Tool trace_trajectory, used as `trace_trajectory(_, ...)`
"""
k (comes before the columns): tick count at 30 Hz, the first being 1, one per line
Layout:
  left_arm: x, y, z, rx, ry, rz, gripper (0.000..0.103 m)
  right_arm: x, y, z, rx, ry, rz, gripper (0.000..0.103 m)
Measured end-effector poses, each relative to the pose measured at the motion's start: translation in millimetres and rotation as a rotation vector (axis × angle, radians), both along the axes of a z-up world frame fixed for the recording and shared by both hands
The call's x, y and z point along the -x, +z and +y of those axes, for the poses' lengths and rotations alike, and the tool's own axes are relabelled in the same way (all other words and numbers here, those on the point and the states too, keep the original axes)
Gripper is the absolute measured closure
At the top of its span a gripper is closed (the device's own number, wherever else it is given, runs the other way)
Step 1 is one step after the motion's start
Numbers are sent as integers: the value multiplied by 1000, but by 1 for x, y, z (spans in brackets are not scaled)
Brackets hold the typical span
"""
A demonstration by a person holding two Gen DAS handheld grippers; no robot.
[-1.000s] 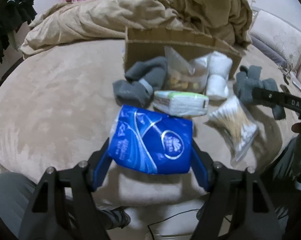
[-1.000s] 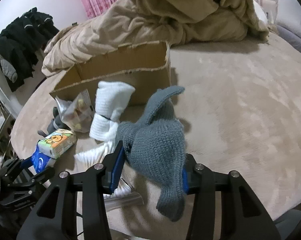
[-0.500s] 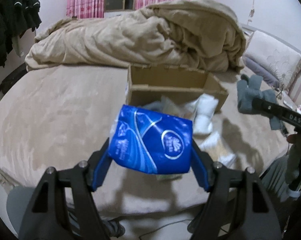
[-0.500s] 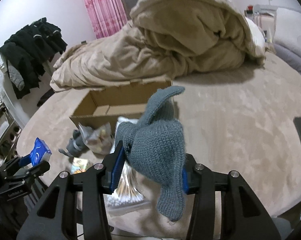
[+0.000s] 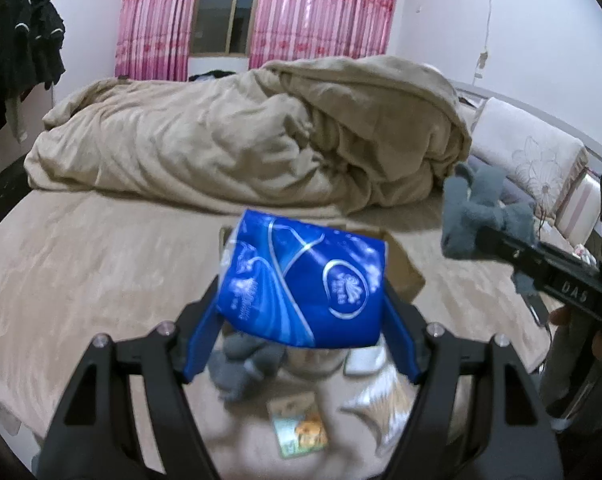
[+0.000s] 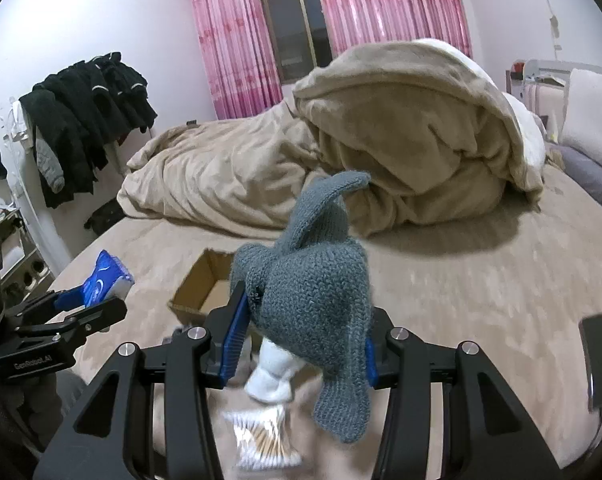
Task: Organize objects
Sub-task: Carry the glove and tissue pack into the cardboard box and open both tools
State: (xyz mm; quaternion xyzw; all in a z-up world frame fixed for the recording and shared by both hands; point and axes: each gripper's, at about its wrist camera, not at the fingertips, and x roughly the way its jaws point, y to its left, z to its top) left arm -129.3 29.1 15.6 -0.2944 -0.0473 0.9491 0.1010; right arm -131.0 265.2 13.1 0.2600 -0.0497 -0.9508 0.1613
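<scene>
My left gripper point(image 5: 301, 312) is shut on a blue tissue pack point(image 5: 303, 282) and holds it high above the bed. The pack also shows in the right wrist view point(image 6: 105, 282). My right gripper point(image 6: 301, 340) is shut on a grey knitted glove point(image 6: 313, 288), also held high; it shows at the right of the left wrist view point(image 5: 477, 214). An open cardboard box point(image 6: 203, 290) lies on the bed below, mostly hidden behind the tissue pack in the left wrist view. Below lie a grey sock point(image 5: 245, 364), a white sock point(image 6: 271, 376), a bag of cotton swabs point(image 6: 265, 440) and a small printed pack point(image 5: 299, 428).
A heaped beige duvet point(image 5: 241, 148) fills the far side of the bed point(image 5: 81, 264). Dark clothes hang on a rack point(image 6: 81, 120) at the left. A pillow point(image 5: 533, 160) lies at the right. A dark phone-like slab point(image 6: 599, 356) lies on the bed at right.
Both grippers have risen steeply with their loads. The box and the loose items now lie far below, and the view has tilted up to the window and curtains.
</scene>
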Motion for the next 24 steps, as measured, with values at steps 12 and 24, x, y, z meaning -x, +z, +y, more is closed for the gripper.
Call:
trace_trajectory(12, 84, -31, 21, 27, -10, -31, 30, 71, -32, -10, 14, 16, -66, 54)
trace_trajectory(24, 151, -107, 40, 99, -38, -182, 30, 126, -113, -26, -12, 46, -238, 54)
